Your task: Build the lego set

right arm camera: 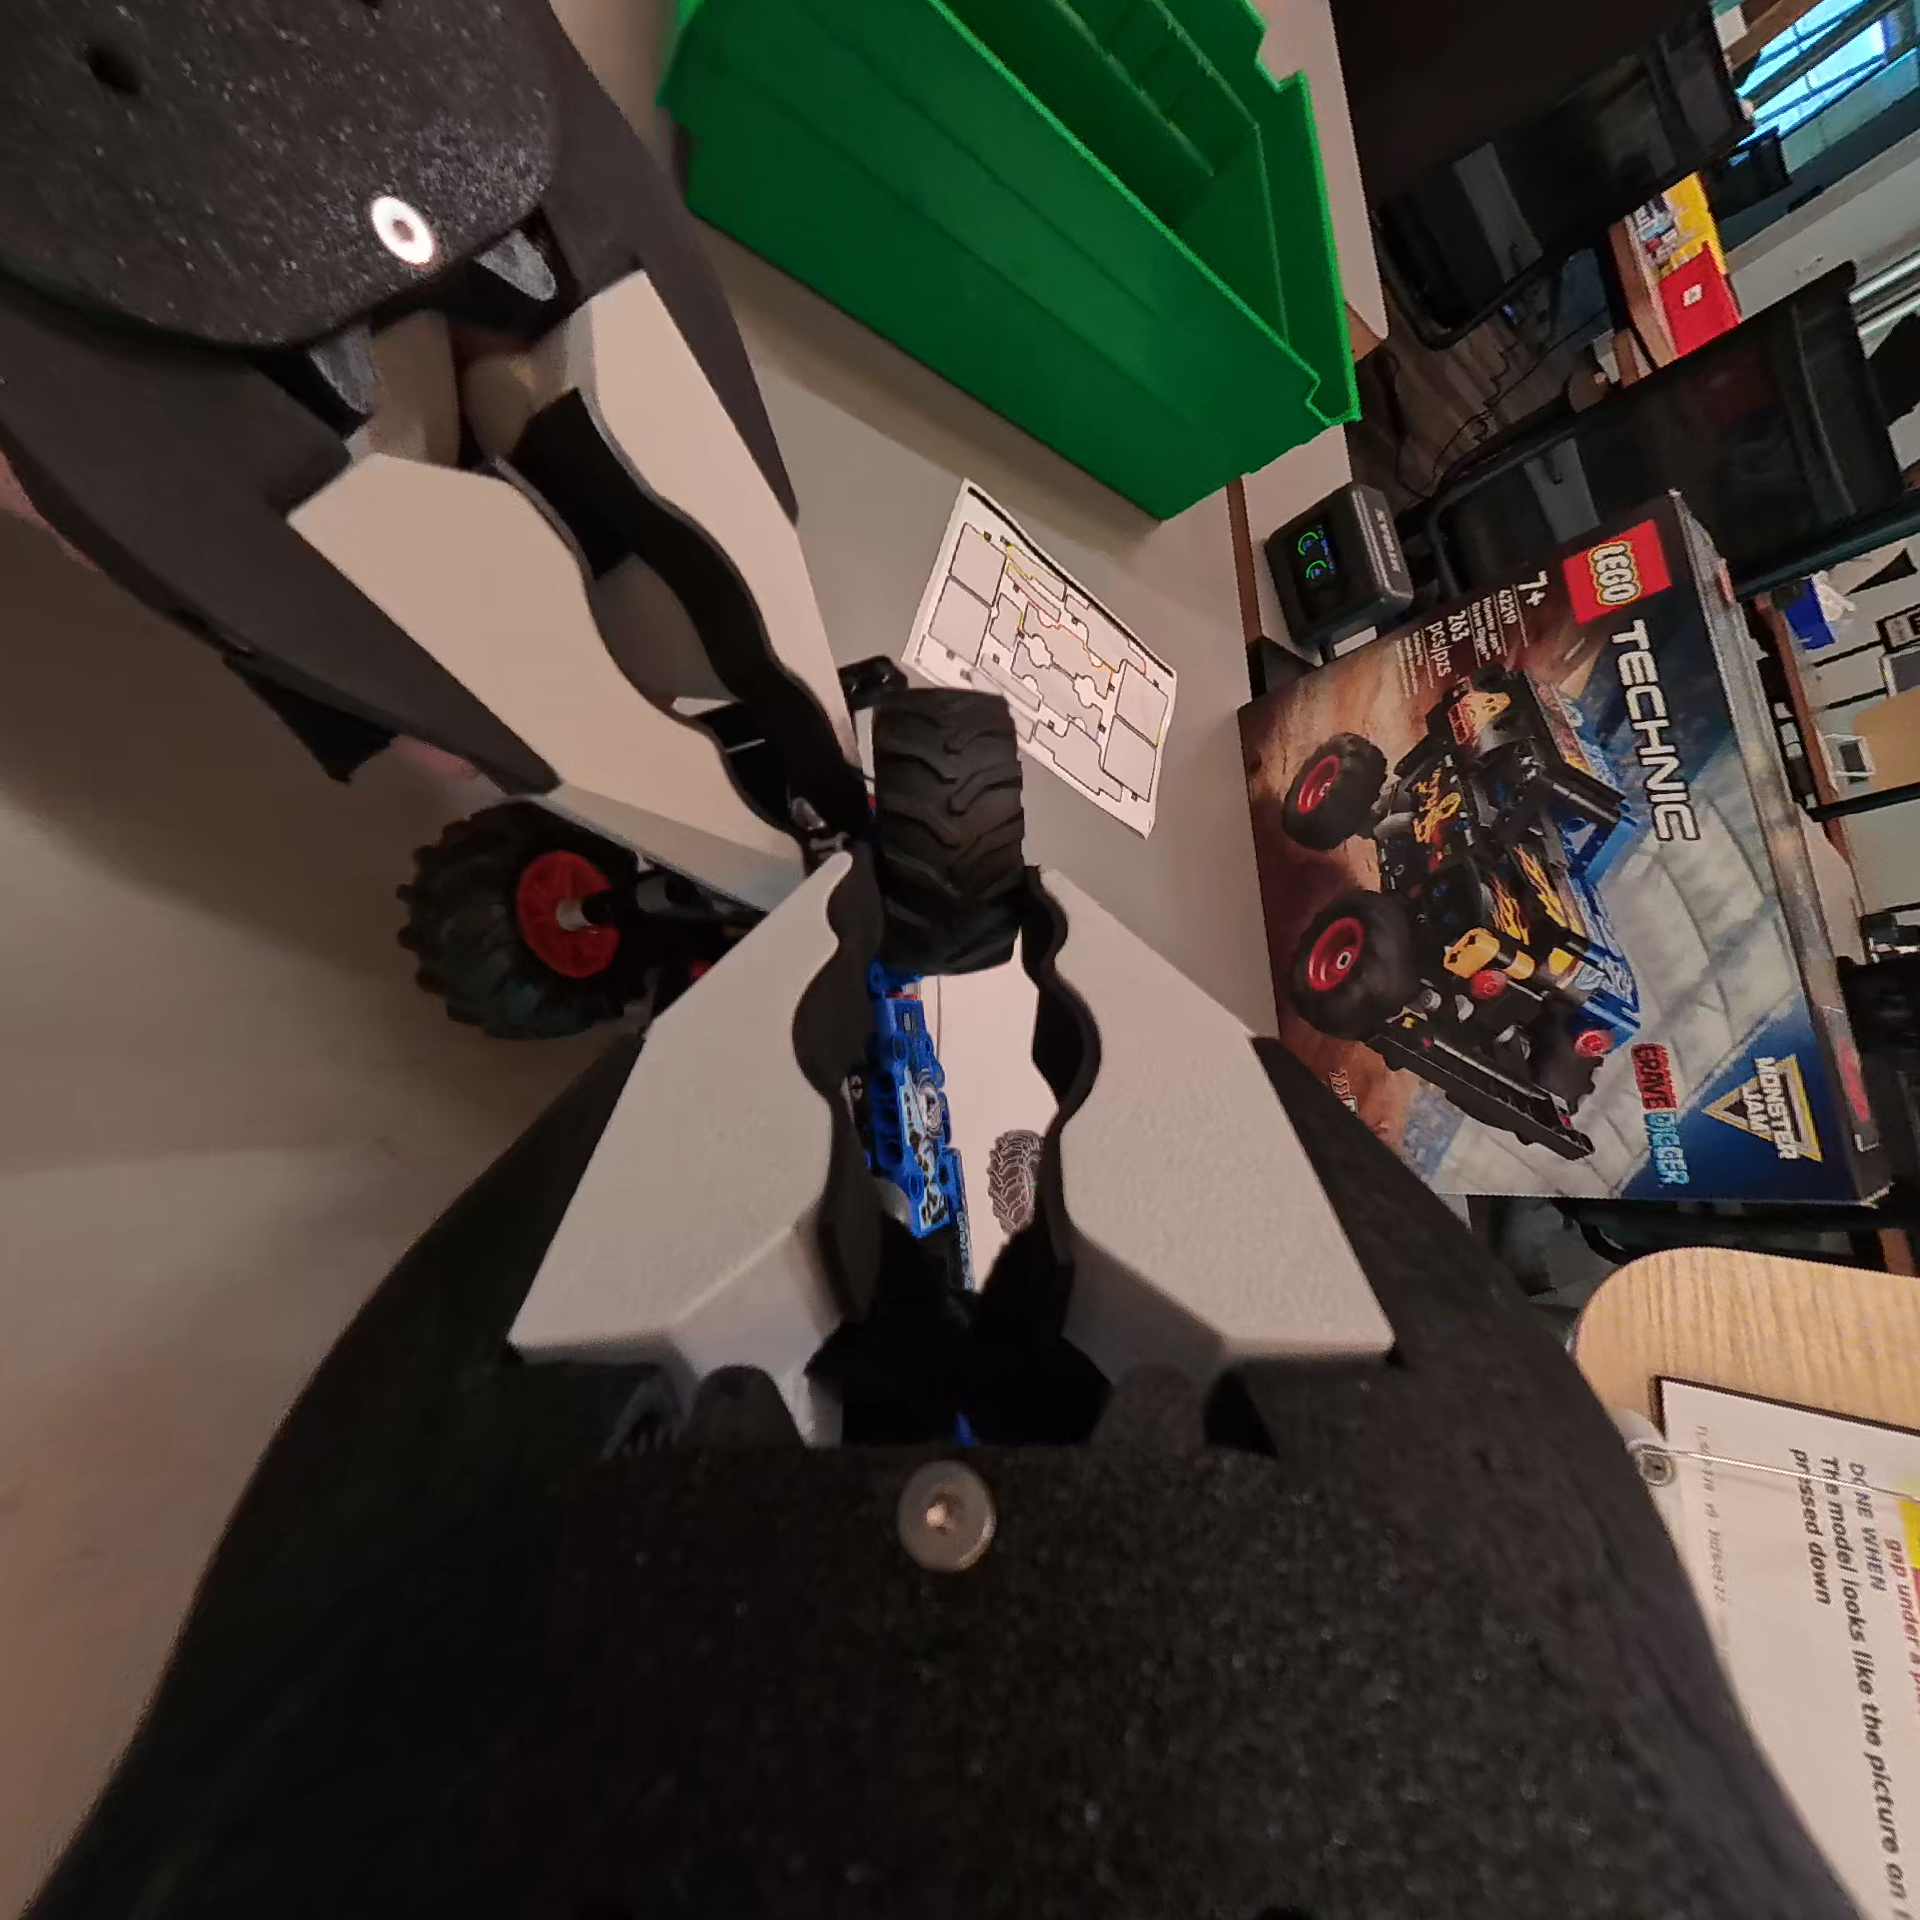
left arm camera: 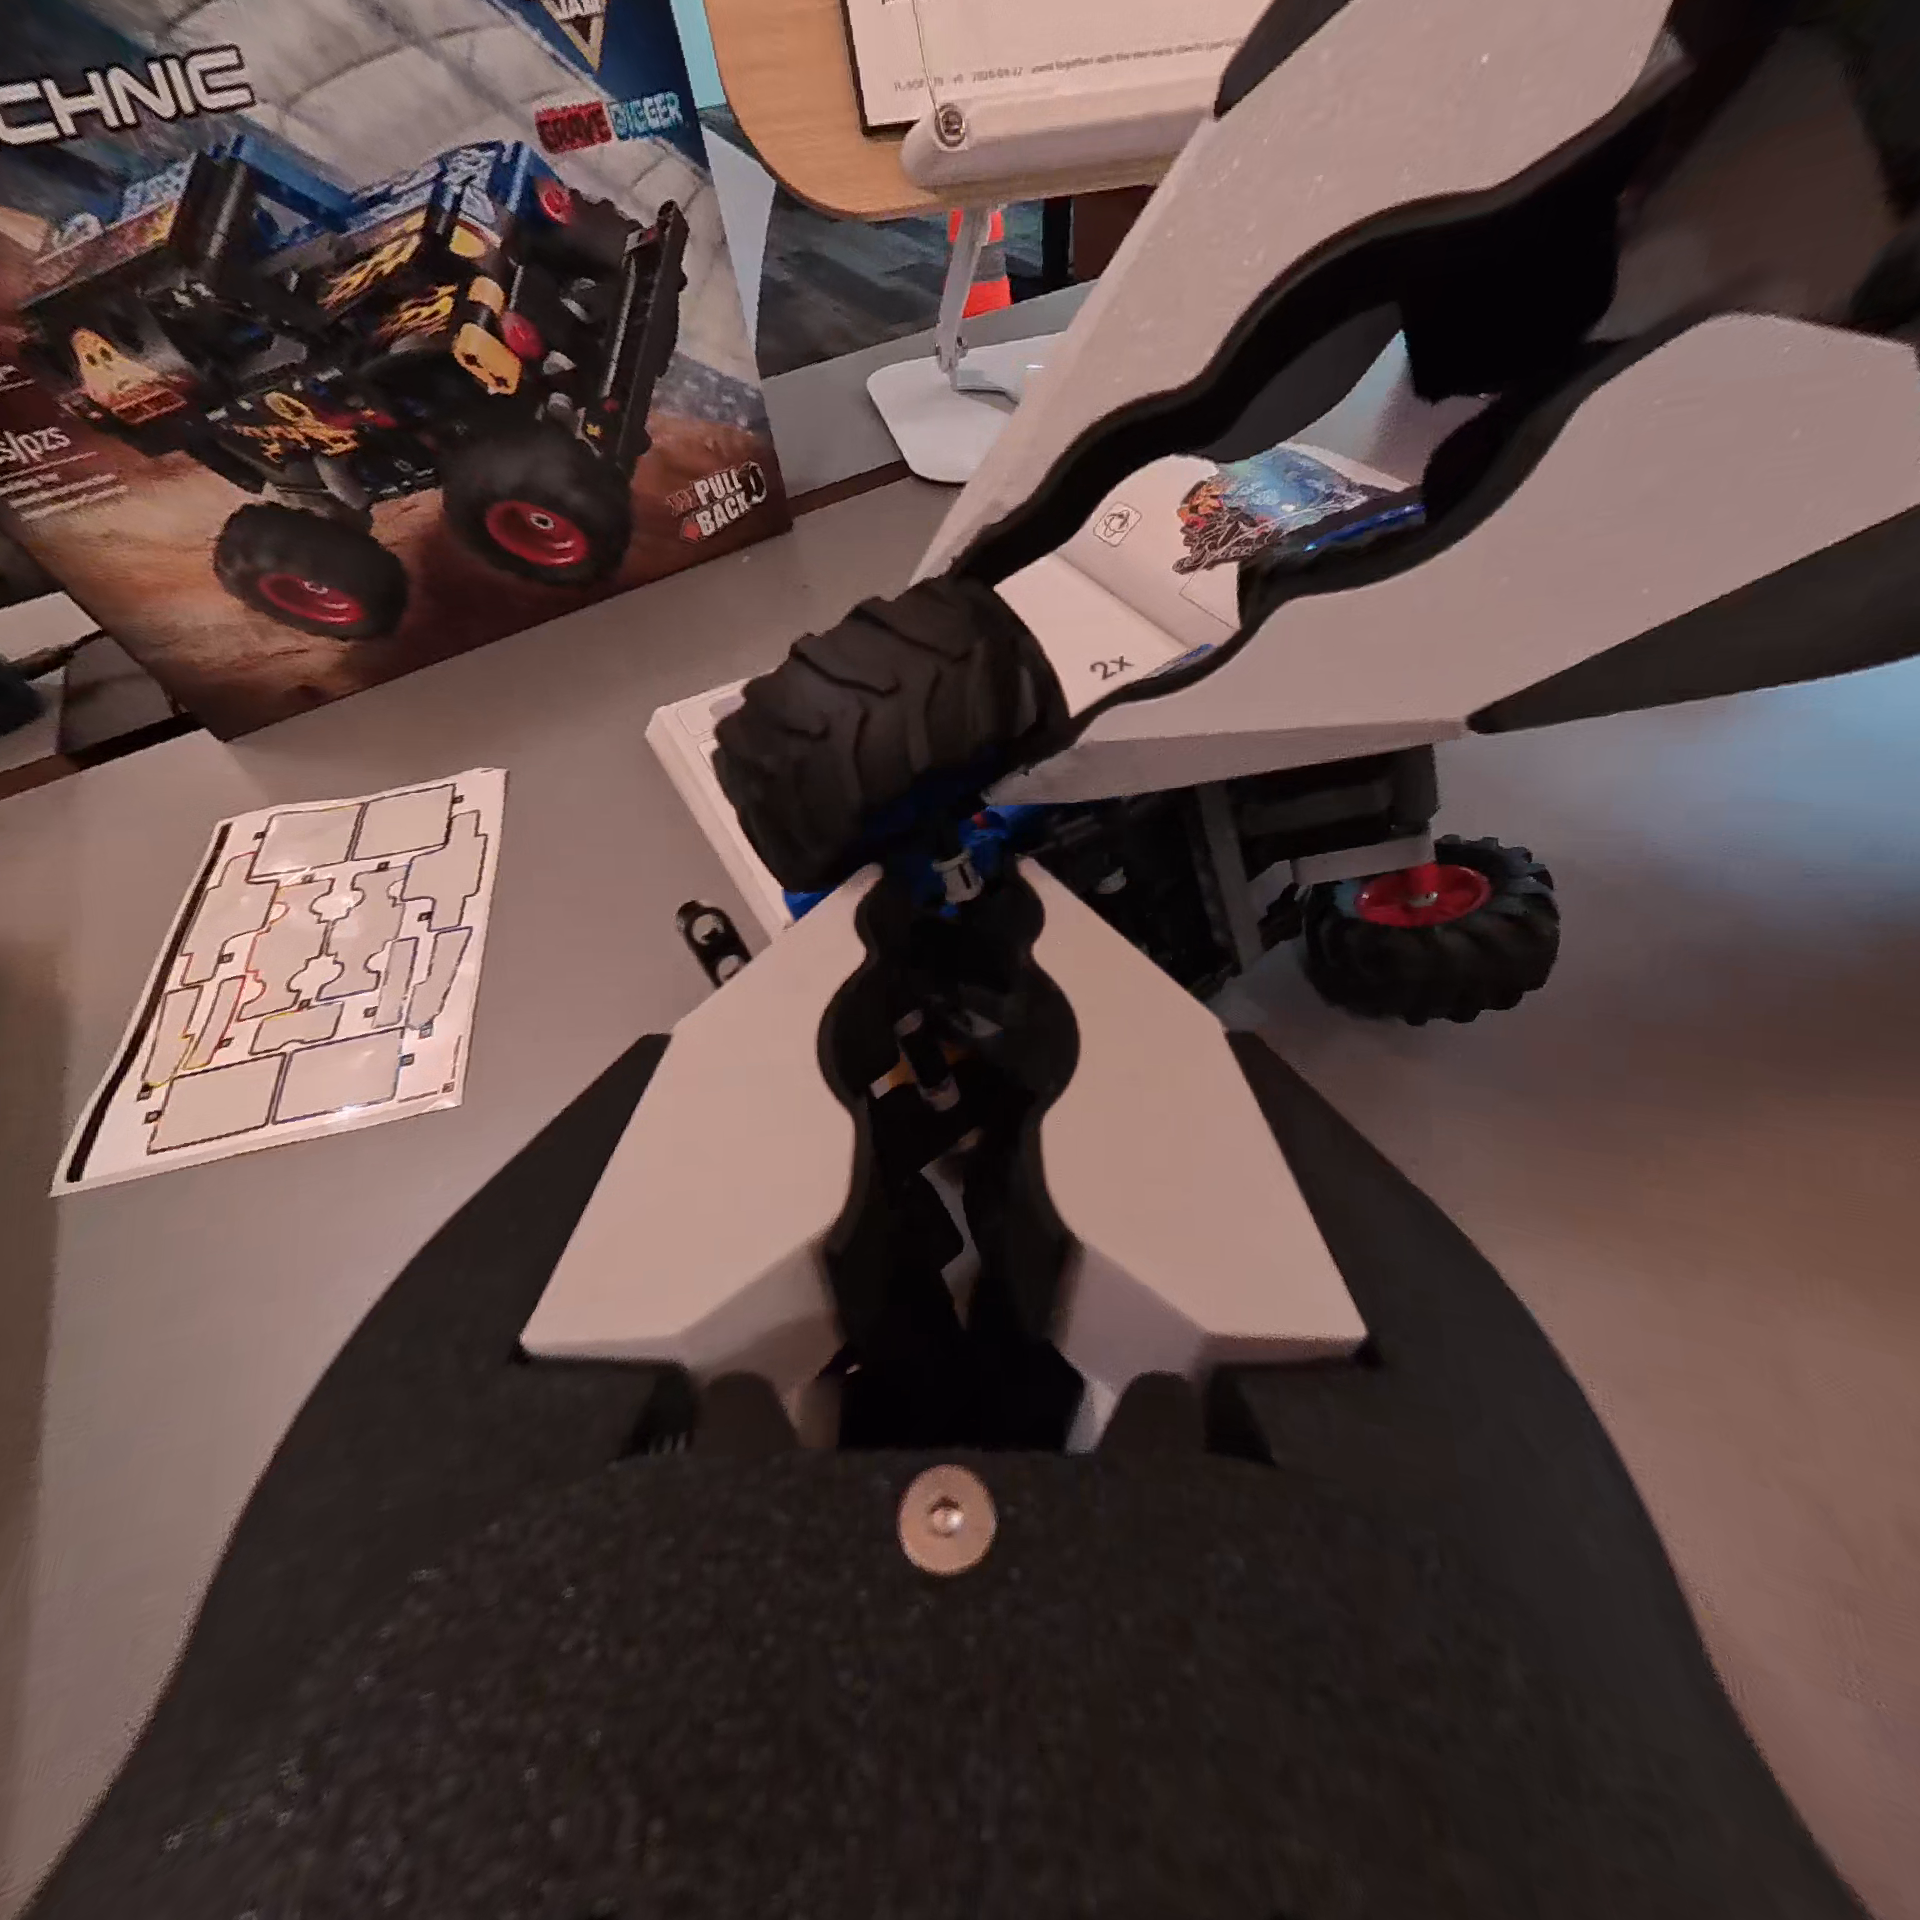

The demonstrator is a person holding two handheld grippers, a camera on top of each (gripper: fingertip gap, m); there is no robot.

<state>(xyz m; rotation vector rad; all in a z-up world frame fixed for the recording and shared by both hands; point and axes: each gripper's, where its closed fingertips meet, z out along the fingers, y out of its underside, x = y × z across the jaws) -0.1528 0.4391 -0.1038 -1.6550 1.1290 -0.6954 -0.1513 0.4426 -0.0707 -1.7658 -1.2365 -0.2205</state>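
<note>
My left gripper (left arm camera: 951, 883) is shut on the partly built black and blue truck model (left arm camera: 1299, 831), held just above the grey table (left arm camera: 520, 1351). One wheel with a red hub (left arm camera: 1429, 925) is on the model's far side. My right gripper (left arm camera: 997, 675) comes in from the upper right, shut on a loose black tyre (left arm camera: 883, 727) that sits against the model at my left fingertips. In the right wrist view, the right gripper (right arm camera: 940, 883) grips the tyre (right arm camera: 945, 810) at its tips, above the model's blue beam (right arm camera: 904, 1101). The left gripper (right arm camera: 831, 800) and the red-hub wheel (right arm camera: 520, 914) show at left.
A sticker sheet (left arm camera: 301, 966) lies flat on the table at left. The set's box (left arm camera: 364, 364) stands behind it. An open instruction booklet (left arm camera: 1122, 613) lies under the model. A small black part (left arm camera: 707, 935) lies beside it. Green bins (right arm camera: 1039, 229) and a stand's white base (left arm camera: 935, 405) are at the table's edges. Left and right tips are no more than a few centimetres apart.
</note>
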